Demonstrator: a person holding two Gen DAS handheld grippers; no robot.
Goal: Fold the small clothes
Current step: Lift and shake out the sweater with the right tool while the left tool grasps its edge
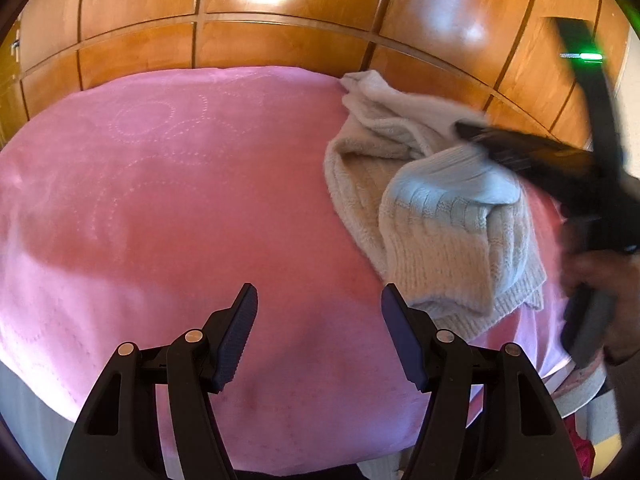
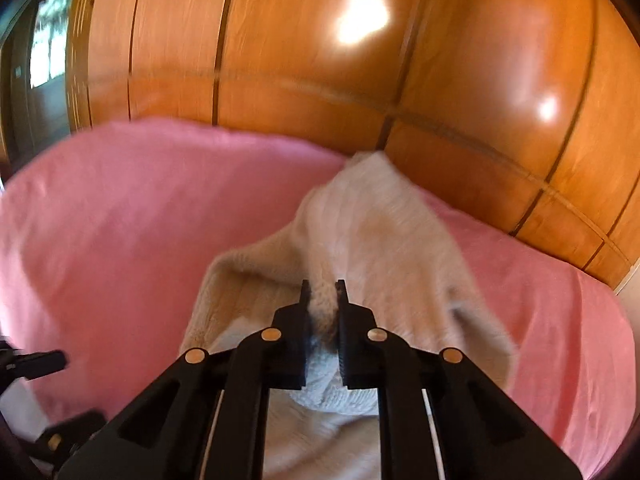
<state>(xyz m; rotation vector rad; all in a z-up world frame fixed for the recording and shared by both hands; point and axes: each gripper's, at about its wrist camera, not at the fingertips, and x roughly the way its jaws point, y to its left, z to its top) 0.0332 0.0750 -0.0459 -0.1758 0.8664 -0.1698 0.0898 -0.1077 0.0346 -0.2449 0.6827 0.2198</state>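
Note:
A cream knitted sweater (image 1: 432,208) lies bunched at the right side of a pink blanket (image 1: 180,184). My left gripper (image 1: 318,328) is open and empty, held above bare blanket to the left of the sweater's hem. My right gripper (image 2: 323,300) is shut on a fold of the sweater (image 2: 372,232) and lifts it off the blanket; it shows blurred in the left wrist view (image 1: 532,156) over the sweater's right side. The left gripper's fingers (image 2: 40,360) show at the left edge of the right wrist view.
A glossy wooden wardrobe wall (image 1: 280,40) stands right behind the bed, also in the right wrist view (image 2: 360,60). The blanket's front edge (image 1: 280,464) drops off near me. A doorway (image 2: 44,52) shows at far left.

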